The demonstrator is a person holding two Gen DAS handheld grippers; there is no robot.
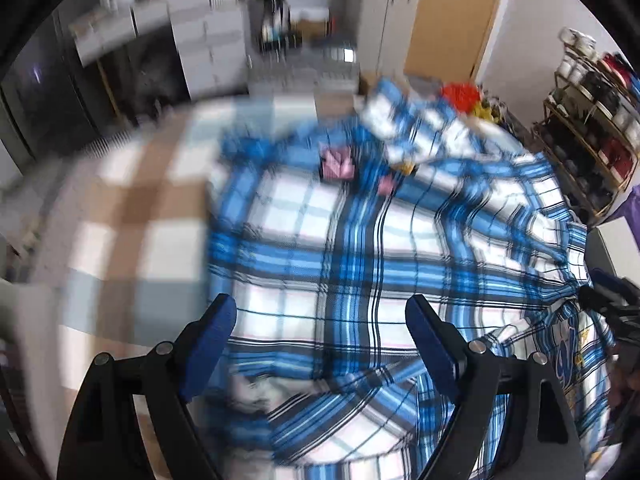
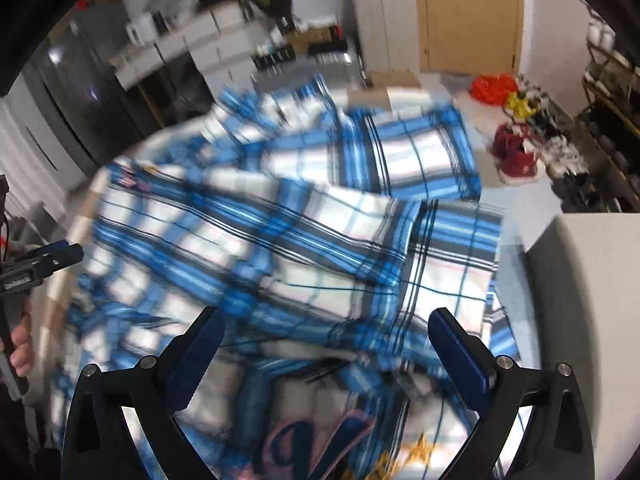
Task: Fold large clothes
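A large blue, white and black plaid shirt [image 1: 360, 248] lies spread and rumpled on the table, and both views are blurred. Its printed blue letter with a gold star [image 2: 320, 440] faces up at the near edge. My left gripper [image 1: 320, 304] hovers over the shirt's middle, open, with nothing between its blue pads. My right gripper [image 2: 326, 314] hangs open above the shirt [image 2: 300, 240] near the print, holding nothing. Each gripper also shows in the other's view: the right one [image 1: 608, 296] at the shirt's right edge, the left one [image 2: 52, 258] at the left edge with a hand [image 2: 20, 344] below it.
A beige and white checked tablecloth [image 1: 132, 216] covers the table left of the shirt. A white block [image 2: 580, 280] stands at the right. A metal shelf rack [image 1: 592, 120], an orange bundle [image 2: 492, 86], red shoes [image 2: 516, 152] and white cabinets [image 2: 384, 16] lie beyond.
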